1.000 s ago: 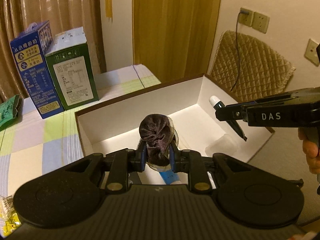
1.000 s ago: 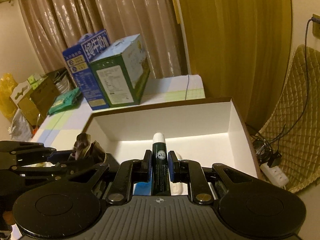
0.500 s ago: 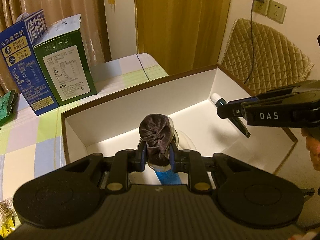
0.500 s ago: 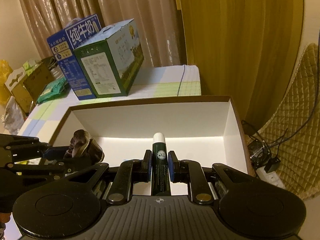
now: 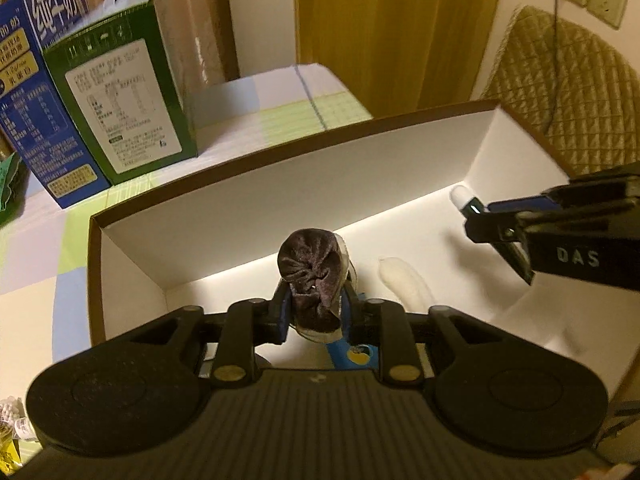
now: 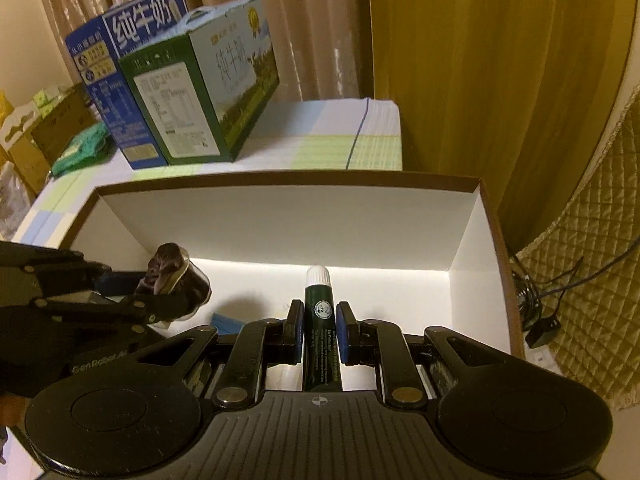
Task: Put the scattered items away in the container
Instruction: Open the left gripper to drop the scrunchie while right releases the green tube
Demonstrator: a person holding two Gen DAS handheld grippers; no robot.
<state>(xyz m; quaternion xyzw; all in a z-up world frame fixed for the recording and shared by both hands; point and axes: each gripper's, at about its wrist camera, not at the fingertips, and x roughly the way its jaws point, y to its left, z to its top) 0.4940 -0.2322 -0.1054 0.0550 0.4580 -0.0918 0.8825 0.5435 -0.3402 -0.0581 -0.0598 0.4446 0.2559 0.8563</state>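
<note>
While both grippers hang over the open white box (image 6: 280, 220) at the near edge of the counter (image 5: 48, 264), the left gripper (image 5: 314, 312) has its jaws just easing apart around a dark crumpled velvet pouch (image 5: 314, 276), which sits between the pads. The right gripper (image 6: 318, 332) has its jaws clenched on an upright dark green tube with a white cap (image 6: 318, 312) above the box's right half. Farther back, toward the counter's far edge, stand a green carton (image 6: 200, 96) and a blue carton (image 6: 104, 64) side by side.
</note>
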